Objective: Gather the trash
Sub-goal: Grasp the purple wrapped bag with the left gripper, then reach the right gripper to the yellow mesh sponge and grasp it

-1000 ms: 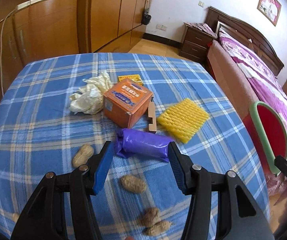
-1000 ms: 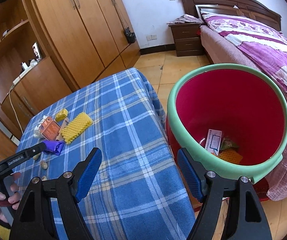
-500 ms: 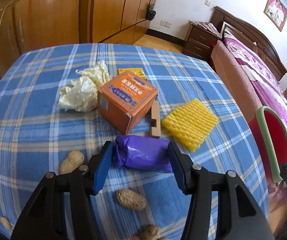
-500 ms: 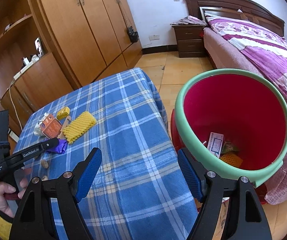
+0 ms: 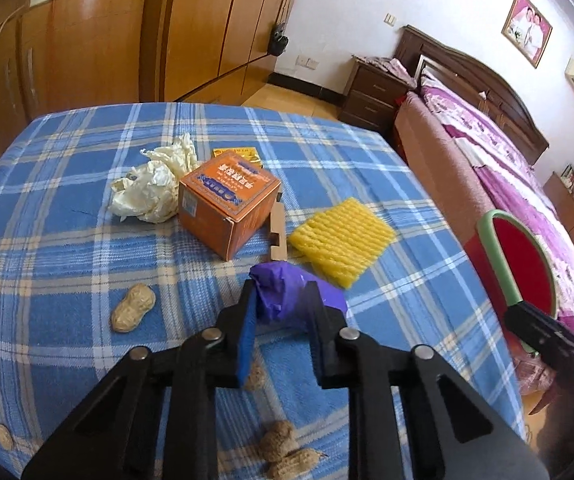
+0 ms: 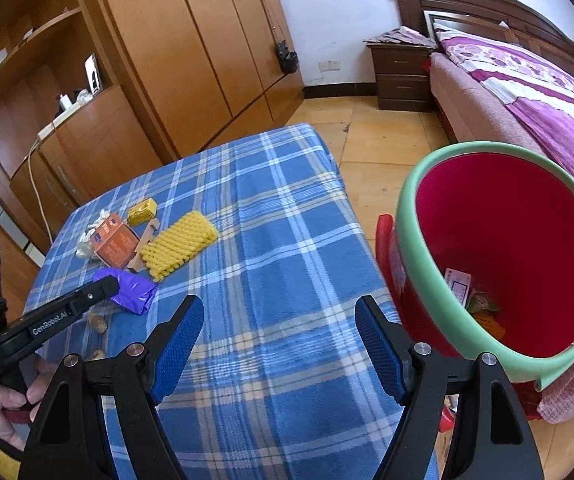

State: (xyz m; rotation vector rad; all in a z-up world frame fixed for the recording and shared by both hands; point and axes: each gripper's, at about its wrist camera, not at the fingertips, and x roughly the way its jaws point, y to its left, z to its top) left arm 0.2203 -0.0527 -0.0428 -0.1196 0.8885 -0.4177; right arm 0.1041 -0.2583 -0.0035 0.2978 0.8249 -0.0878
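A crumpled purple wrapper (image 5: 287, 292) lies on the blue plaid tablecloth (image 5: 47, 248), in front of an orange box (image 5: 227, 200). My left gripper (image 5: 282, 298) is closing on the wrapper, whose foil bunches up between the pads. In the right wrist view the same wrapper (image 6: 137, 288) sticks out past the left gripper's black finger (image 6: 99, 290). My right gripper (image 6: 279, 314) hangs open over the cloth near the table's right edge, with nothing between its fingers. A red bin with a green rim (image 6: 407, 208) stands beside the table, with some scraps at its bottom.
On the cloth lie crumpled white paper (image 5: 151, 188), a yellow foam net (image 5: 343, 236), a small yellow box (image 5: 239, 152), a cardboard strip (image 5: 278, 232) and several peanuts (image 5: 133, 308). Wooden wardrobes stand behind the table and a bed (image 6: 547, 92) to the right.
The left jaws have closed from wide apart onto the purple wrapper and squeezed it. The right gripper has drifted slightly sideways; the bin sits further right in its view.
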